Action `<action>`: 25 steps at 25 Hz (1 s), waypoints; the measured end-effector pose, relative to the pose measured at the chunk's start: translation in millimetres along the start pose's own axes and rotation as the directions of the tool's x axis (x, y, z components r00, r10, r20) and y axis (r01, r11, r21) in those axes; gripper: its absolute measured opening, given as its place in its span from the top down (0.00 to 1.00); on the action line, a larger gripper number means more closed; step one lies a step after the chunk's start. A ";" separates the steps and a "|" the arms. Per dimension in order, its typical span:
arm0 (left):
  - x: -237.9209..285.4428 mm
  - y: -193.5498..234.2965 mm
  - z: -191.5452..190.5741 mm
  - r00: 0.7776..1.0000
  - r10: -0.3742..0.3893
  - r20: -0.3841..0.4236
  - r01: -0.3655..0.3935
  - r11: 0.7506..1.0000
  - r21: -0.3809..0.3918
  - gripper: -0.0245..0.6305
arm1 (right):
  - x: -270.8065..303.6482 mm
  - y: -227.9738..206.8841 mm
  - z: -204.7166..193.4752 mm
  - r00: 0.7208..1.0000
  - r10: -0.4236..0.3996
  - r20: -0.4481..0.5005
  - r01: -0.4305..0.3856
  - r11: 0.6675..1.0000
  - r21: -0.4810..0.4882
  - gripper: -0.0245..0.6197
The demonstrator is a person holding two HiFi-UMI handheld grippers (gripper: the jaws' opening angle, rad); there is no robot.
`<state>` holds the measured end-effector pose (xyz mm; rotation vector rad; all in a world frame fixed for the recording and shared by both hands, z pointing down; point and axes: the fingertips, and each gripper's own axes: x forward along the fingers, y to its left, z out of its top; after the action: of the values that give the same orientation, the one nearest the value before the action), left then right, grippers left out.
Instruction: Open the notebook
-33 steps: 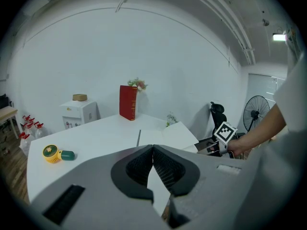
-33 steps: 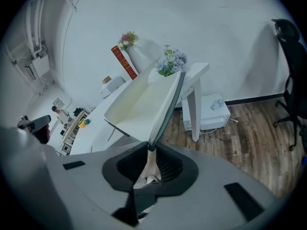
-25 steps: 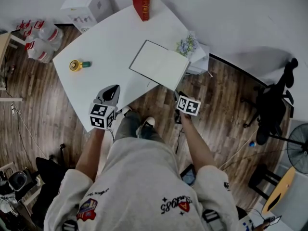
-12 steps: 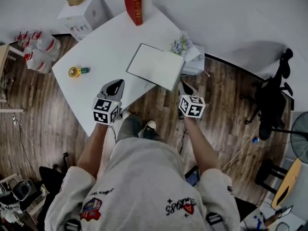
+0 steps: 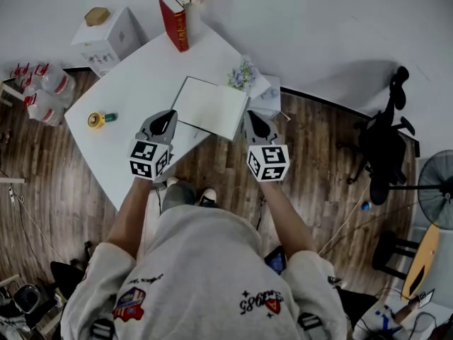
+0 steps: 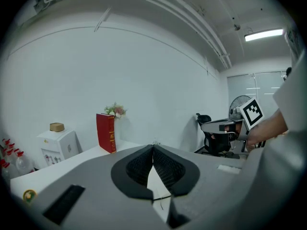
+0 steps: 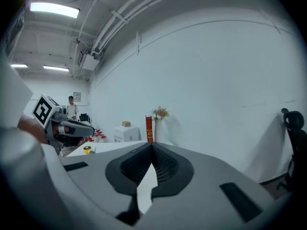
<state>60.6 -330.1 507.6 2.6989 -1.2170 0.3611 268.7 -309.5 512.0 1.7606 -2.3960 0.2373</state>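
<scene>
My left claw [image 5: 164, 116] and right claw [image 5: 253, 116] have moved forward since a second ago and now flank the notebook [image 5: 210, 107], one at each near corner. Both pairs of jaws are pressed together at the tips and grip nothing. The notebook lies closed on the white table [image 5: 134, 83], near its right edge. In both gripper views the claw bodies hide it, and I cannot tell whether either tip touches it.

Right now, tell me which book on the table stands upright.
The red book at the table's far corner; the white notebook lies flat.
</scene>
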 end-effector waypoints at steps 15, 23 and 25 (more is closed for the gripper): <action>1.0 -18.3 25.9 0.998 -0.017 0.065 0.017 1.000 0.000 0.96 | -23.7 0.9 41.6 0.996 -0.004 0.084 0.006 1.000 -0.021 0.96; 3.4 -14.4 16.5 0.999 -0.015 0.051 0.016 0.999 -0.028 0.96 | -19.4 4.9 36.4 0.997 0.003 0.078 -0.001 1.000 -0.019 0.96; 3.3 -14.7 13.6 0.999 -0.017 0.046 0.018 0.999 -0.030 0.96 | -18.5 7.0 36.1 0.997 0.004 0.077 -0.002 1.000 -0.021 0.96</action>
<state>75.8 -326.1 494.8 2.7042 -1.1996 0.2775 266.3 -298.2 472.4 1.7890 -2.4445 0.1472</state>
